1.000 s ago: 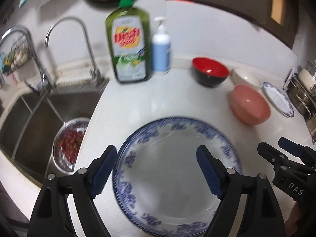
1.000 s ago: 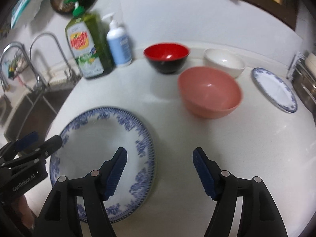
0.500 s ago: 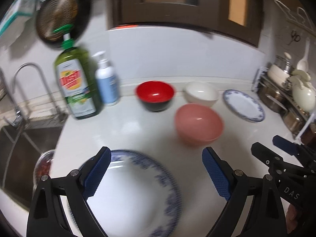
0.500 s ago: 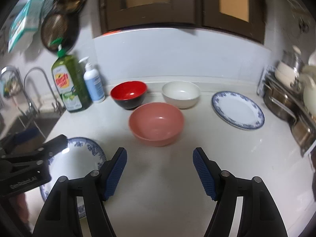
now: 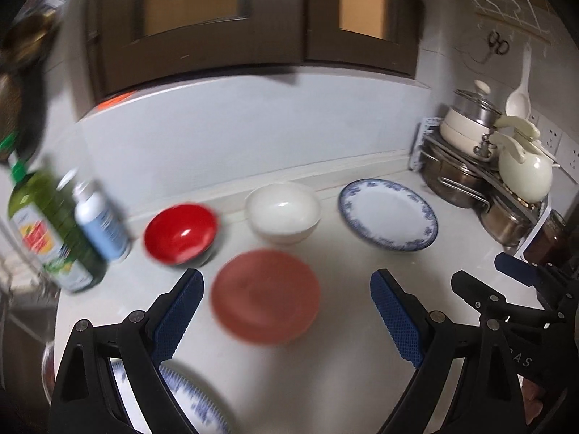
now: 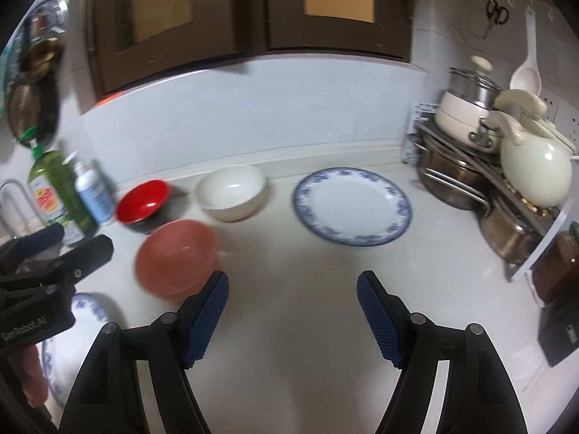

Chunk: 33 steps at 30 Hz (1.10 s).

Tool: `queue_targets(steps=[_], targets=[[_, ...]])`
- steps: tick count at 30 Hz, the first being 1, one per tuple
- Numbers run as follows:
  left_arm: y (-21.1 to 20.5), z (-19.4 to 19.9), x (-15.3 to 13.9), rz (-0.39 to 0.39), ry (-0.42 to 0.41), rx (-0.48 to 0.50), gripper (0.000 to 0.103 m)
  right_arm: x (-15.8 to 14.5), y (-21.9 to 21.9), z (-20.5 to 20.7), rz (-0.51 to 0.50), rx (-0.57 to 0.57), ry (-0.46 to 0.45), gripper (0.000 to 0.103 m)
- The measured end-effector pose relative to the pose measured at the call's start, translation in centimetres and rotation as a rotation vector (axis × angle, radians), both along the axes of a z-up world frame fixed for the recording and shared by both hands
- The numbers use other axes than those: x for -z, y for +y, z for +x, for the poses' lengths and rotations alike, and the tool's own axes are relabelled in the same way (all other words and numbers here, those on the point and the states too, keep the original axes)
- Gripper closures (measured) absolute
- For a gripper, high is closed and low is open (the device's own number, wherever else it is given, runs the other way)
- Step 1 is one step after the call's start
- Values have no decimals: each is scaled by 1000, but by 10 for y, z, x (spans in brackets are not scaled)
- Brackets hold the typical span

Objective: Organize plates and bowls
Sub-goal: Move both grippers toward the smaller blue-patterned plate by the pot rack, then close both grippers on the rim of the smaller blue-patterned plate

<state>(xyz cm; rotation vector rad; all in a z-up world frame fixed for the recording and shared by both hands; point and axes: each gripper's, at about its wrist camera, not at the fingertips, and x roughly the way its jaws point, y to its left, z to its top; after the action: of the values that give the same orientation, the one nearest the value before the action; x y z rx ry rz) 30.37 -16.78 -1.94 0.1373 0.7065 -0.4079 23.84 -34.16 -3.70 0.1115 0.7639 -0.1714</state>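
Observation:
On the white counter stand a pink bowl [image 5: 266, 294] [image 6: 175, 256], a red bowl [image 5: 181, 233] [image 6: 143, 200] and a white bowl [image 5: 283, 213] [image 6: 231, 191]. A small blue-rimmed plate [image 5: 389, 215] [image 6: 353, 206] lies to their right. A large blue-patterned plate [image 5: 197, 403] [image 6: 77, 320] lies near the front left, mostly hidden. My left gripper [image 5: 286, 316] is open and empty, above the counter in front of the pink bowl. My right gripper [image 6: 293, 320] is open and empty, in front of the small plate.
A green dish soap bottle [image 5: 47, 228] and a blue-white pump bottle [image 5: 101, 222] stand at the left by the sink. A rack of steel pots and a cream kettle [image 6: 535, 170] fills the right corner. Brown cabinets hang above the back wall.
Both grippers have swung up and to the right, away from the large plate and sink. The bowls and small plate now fill the views. Both stay open.

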Motion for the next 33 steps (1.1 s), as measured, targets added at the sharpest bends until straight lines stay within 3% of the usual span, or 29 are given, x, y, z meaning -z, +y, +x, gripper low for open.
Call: queue_targets(steps=[17,33], targets=[[-124,93,5,76,34,151,9,7,-104,88,3,145,95,29],[-213,178,56,124,176,230,13,54,-180,156,73,286,170,29]])
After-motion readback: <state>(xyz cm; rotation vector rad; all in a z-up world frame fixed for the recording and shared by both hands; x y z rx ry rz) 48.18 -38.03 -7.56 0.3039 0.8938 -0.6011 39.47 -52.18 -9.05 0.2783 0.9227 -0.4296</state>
